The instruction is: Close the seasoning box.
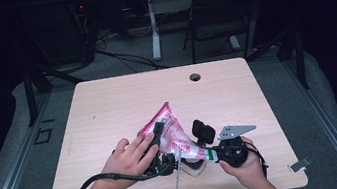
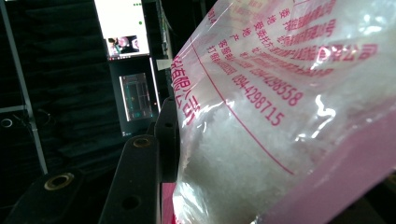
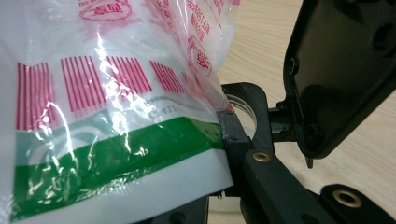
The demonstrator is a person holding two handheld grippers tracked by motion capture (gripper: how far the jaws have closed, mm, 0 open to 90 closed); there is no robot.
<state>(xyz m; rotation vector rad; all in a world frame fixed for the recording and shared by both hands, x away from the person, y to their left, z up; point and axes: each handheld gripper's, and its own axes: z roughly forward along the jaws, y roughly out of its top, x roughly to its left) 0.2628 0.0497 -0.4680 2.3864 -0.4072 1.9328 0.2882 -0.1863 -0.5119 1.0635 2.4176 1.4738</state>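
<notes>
between both clenched claws hangs a plastic bag (image 2: 280, 116) printed in red, digits 0394-4298715 legible.

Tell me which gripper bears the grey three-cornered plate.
The right gripper: the grey three-cornered plate sits on top of it; the left gripper has none.

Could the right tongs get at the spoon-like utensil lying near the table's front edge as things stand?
Probably not yet: the right tongs seem shut on the plastic bag, though the utensil lies close and uncovered.
</notes>
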